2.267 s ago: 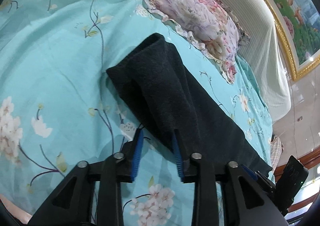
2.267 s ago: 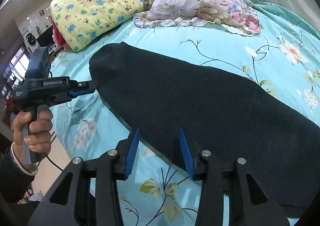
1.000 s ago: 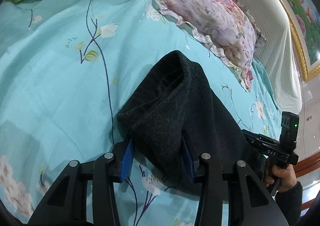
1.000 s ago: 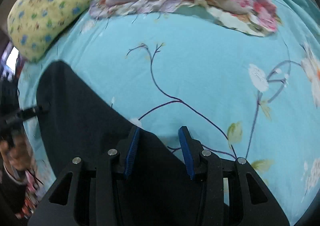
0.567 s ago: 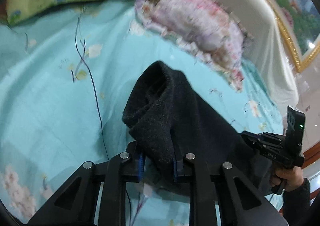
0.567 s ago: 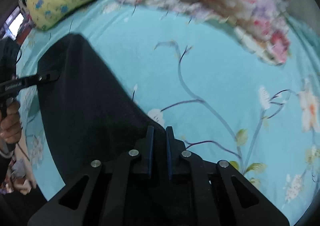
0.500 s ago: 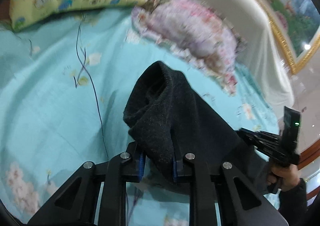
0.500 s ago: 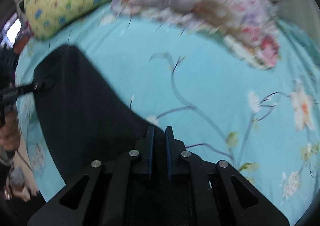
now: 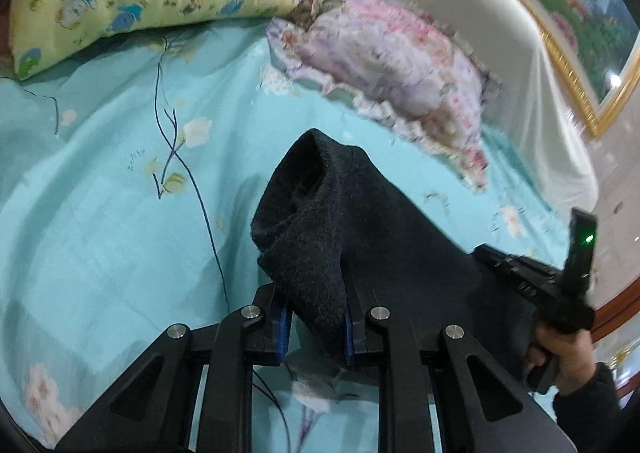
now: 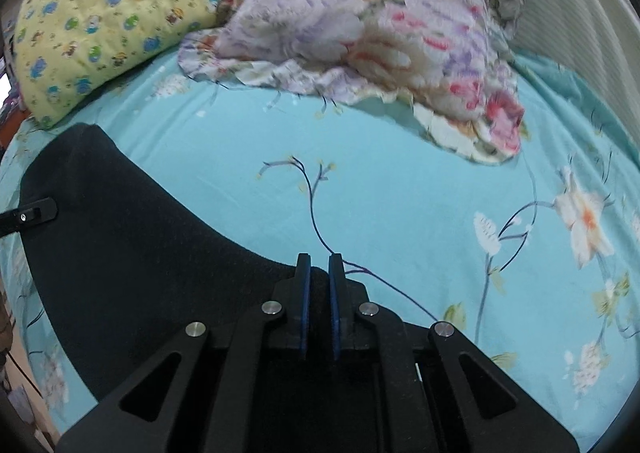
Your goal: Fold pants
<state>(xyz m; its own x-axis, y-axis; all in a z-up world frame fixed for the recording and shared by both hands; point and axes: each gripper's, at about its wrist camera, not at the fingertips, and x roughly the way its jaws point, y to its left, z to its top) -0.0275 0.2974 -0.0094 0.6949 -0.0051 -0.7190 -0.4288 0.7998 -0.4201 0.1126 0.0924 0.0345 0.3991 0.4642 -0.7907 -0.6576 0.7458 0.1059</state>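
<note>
Across the turquoise bed sheet printed with flowers and thin branches (image 9: pixel 100 181), the long black fleece pants (image 10: pixel 120 253) lie as one narrow dark strip, their long axis running from my left claw's end over to my right claw's end, roughly side to side in front of the yellow cartoon-print pillow (image 10: pixel 100 13) and the pink and lilac floral frilled pillow (image 10: pixel 360 25). What has changed in the last second or so is the grip: both claws stood apart over the cloth, and now both have closed. My left gripper (image 9: pixel 316 327) is clamped on the bunched, rounded end of the pants, which has come up off the sheet and points away from me toward the pillows. My right gripper (image 10: pixel 319 305) has its blue pads nearly together, pinching the far edge of the cloth at the other end. I judge the pick-up done and the fold ready to begin, most likely by carrying one end over onto the other.
</note>
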